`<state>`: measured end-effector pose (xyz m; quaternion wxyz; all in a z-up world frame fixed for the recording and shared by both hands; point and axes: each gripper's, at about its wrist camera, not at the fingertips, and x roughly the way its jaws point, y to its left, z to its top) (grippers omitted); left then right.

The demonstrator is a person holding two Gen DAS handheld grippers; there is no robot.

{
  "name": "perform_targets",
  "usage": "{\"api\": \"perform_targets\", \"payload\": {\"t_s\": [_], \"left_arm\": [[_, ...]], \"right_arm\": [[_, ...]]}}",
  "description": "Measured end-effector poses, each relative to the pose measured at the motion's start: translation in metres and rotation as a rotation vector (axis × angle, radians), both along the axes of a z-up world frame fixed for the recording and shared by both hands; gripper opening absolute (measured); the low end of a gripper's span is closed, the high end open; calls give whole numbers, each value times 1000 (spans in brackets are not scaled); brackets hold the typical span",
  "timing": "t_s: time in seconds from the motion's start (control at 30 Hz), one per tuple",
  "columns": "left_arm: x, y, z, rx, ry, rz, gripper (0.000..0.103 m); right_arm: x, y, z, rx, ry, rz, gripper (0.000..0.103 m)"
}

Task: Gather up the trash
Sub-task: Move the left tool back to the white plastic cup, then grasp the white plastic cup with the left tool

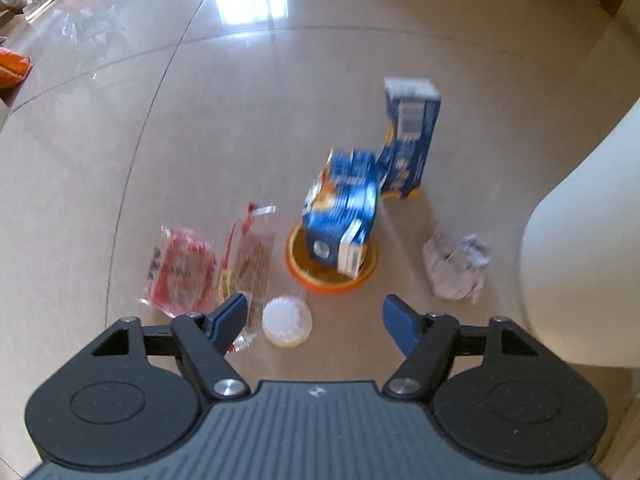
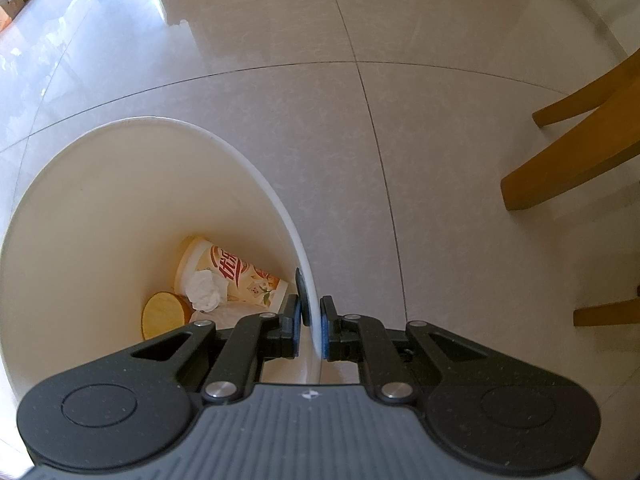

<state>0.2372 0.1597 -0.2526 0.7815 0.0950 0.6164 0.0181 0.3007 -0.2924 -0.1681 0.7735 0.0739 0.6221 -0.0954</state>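
Trash lies on the tiled floor in the left wrist view: a red wrapper (image 1: 180,276), a clear wrapper with red print (image 1: 250,264), a white plastic lid (image 1: 287,322), an orange bowl (image 1: 320,280) with a crushed blue carton (image 1: 344,212) in it, an upright blue box (image 1: 408,140) and a crumpled paper ball (image 1: 458,266). My left gripper (image 1: 314,316) hovers open just before the lid and bowl. My right gripper (image 2: 311,320) is shut on the rim of the white bin (image 2: 256,176). Inside the bin lie a paper cup (image 2: 240,272), a tissue (image 2: 206,290) and a yellow round lid (image 2: 166,314).
The bin's white wall (image 1: 588,248) fills the right edge of the left wrist view. Wooden chair legs (image 2: 576,152) stand to the right of the bin. Boxes and an orange bag (image 1: 14,66) lie far off at the left.
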Motion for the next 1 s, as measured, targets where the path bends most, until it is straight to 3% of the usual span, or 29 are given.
{"api": "perform_targets", "payload": {"t_s": [0.33,0.7,0.9,1.0], "left_arm": [[-26,22,-50,35,-9,61,56],[-10,28,-70,20,-20,86,49],[-5,35,-79,15,-11,110,34],[-4,39,-78,6,-13,125,32]], "right_arm": [[0,2,-1,-8,0,6,12],[0,3,-3,-16,0,9,13],[0,4,-2,-16,0,10,13],[1,4,-2,-15,3,8,13]]}}
